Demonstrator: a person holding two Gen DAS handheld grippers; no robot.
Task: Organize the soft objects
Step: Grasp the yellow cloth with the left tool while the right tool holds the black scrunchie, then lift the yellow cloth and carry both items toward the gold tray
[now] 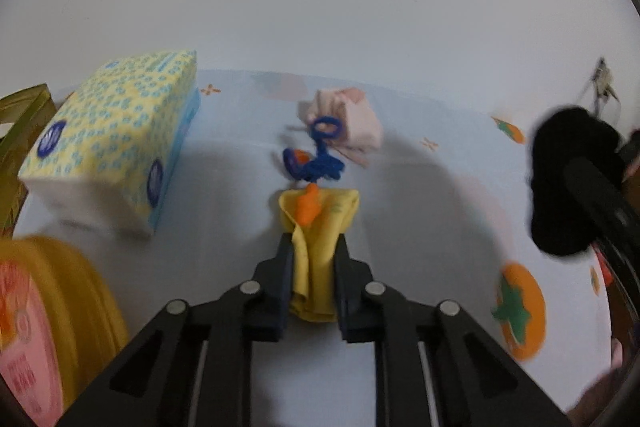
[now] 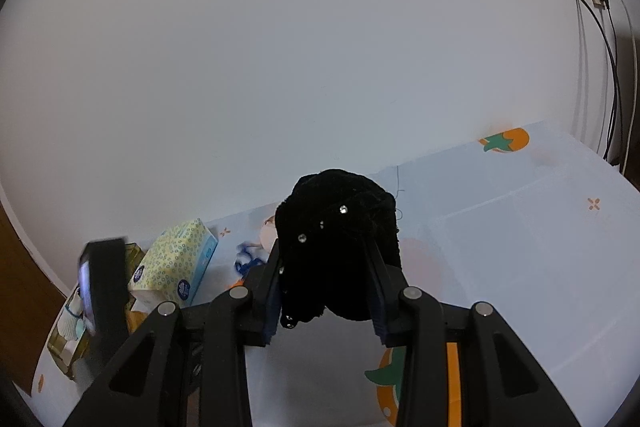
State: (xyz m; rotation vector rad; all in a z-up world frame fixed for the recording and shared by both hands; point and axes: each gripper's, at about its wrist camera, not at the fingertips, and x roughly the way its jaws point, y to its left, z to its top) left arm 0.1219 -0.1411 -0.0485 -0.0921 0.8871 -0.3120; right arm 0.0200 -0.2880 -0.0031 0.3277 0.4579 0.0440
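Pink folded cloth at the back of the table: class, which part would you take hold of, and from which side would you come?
Grip the pink folded cloth by its right-hand folded edge, coming in from the right and above. A blue fuzzy wire figure lies against its near-left side, so tongs approaching from there would probably snag it. The cloth sits low and slightly rumpled, so a raised fold likely gives the easiest pinch.
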